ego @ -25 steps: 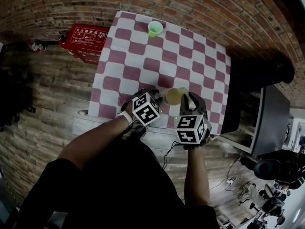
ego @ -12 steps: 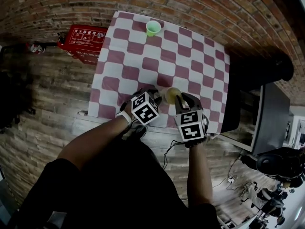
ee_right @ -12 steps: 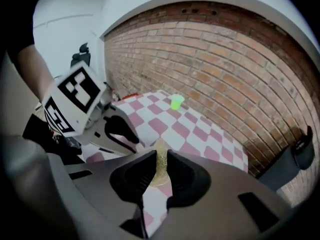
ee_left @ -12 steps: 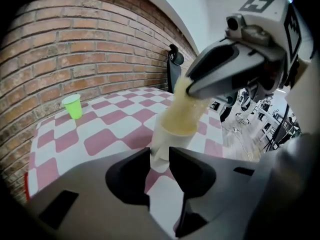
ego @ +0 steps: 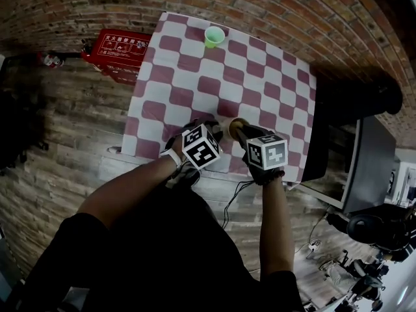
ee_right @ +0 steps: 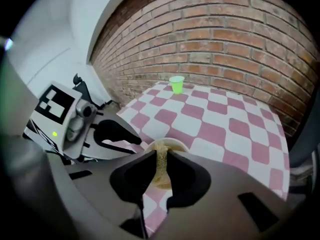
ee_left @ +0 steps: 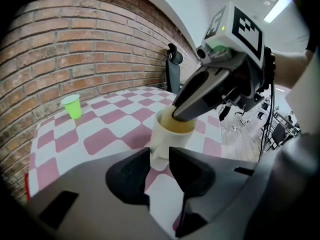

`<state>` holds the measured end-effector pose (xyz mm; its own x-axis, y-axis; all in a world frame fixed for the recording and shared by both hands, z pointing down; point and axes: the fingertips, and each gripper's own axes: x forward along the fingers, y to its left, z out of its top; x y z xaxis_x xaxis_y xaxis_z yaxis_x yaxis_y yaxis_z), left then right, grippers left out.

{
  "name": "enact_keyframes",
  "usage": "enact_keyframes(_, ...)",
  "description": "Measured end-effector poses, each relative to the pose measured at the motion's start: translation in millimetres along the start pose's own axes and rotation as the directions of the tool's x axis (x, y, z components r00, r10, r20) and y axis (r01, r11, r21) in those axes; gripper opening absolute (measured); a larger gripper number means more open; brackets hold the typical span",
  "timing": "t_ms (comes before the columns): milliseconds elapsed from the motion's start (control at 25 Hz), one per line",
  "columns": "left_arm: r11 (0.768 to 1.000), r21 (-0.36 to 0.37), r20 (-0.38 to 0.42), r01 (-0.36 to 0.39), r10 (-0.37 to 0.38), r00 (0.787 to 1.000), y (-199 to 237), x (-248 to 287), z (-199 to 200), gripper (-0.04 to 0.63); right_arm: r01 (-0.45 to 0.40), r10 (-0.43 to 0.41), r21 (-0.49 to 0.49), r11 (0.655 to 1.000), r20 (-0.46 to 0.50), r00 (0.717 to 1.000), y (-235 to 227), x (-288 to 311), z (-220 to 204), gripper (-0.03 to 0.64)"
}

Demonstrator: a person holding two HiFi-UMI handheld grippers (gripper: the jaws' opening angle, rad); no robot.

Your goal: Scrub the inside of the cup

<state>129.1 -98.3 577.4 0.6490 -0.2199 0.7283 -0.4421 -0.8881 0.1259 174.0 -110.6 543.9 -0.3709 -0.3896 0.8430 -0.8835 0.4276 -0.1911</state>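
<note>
— Where are your arms?
— Both come up from the bottom of the head view. My left forearm [ego: 130, 190] slants in from the lower left, and my right forearm [ego: 274, 220] runs nearly straight up, right of centre.
— And the grippers?
— Their tips nearly meet at mid-frame. My left gripper [ego: 218, 132] has its jaws drawn to a narrow gap on the handle of the cup [ee_left: 167, 134]. My right gripper [ego: 239, 130] tilts downward, jaws pinched on a yellowish sponge [ee_right: 162, 166].
</note>
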Motion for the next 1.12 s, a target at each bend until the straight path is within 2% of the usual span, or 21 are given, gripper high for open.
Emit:
enact_keyframes(160,1.000,-0.002,0.001,0.002,-0.002,1.000,-0.3,-0.9,-0.9,0.127,-0.062,0.058,0.054,0.997,0.086,0.995,7.7,-37.1,16.2,0.074)
enact_keyframes(280,1.000,-0.006,0.002,0.002,-0.002,1.000,0.2,-0.8,-0.6,0.127,-0.112,0.095,0.082,0.990,0.185,0.978,13.5,-71.0,35.7,0.074)
enact_keyframes(400,1.000,-0.005,0.001,-0.004,0.004,1.000,1.8,-1.1,0.2,0.127,-0.085,0.075,0.035,0.996,0.231,0.970,9.0,-95.2,49.2,0.074)
enact_keyframes(520,1.000,0.022,-0.001,-0.018,0.018,1.000,2.3,-1.9,0.1,0.127,0.012,0.010,-0.160,0.987,0.136,0.991,1.1,-86.7,40.0,0.074)
enact_keyframes(640,0.998,0.059,0.004,-0.030,0.030,1.000,2.0,-3.5,3.0,0.127,0.042,-0.041,-0.374,0.927,0.010,0.999,3.2,-56.1,22.4,0.074)
enact_keyframes(800,0.997,0.068,0.008,-0.035,0.034,0.999,1.7,-5.0,4.6,0.127,-0.012,-0.055,-0.540,0.841,-0.107,0.993,12.5,-11.8,2.2,0.074)
enact_keyframes(880,0.997,0.070,0.007,-0.036,0.036,0.999,1.6,-5.7,3.4,0.127,-0.055,-0.055,-0.586,0.808,-0.168,0.984,15.1,6.2,-7.3,0.075)
enact_keyframes(920,0.997,0.072,0.006,-0.037,0.036,0.999,1.5,-6.1,2.9,0.127,-0.079,-0.046,-0.590,0.804,-0.193,0.980,15.9,12.5,-10.8,0.074)
enact_keyframes(1040,0.997,0.073,0.006,-0.038,0.037,0.999,1.5,-6.8,2.3,0.127,-0.138,-0.001,-0.564,0.814,-0.238,0.971,16.8,15.6,-13.8,0.074)
enact_keyframes(1120,0.996,0.074,0.008,-0.041,0.040,0.999,2.6,-8.0,2.8,0.127,-0.173,0.035,-0.561,0.809,-0.249,0.968,21.5,2.7,-9.0,0.074)
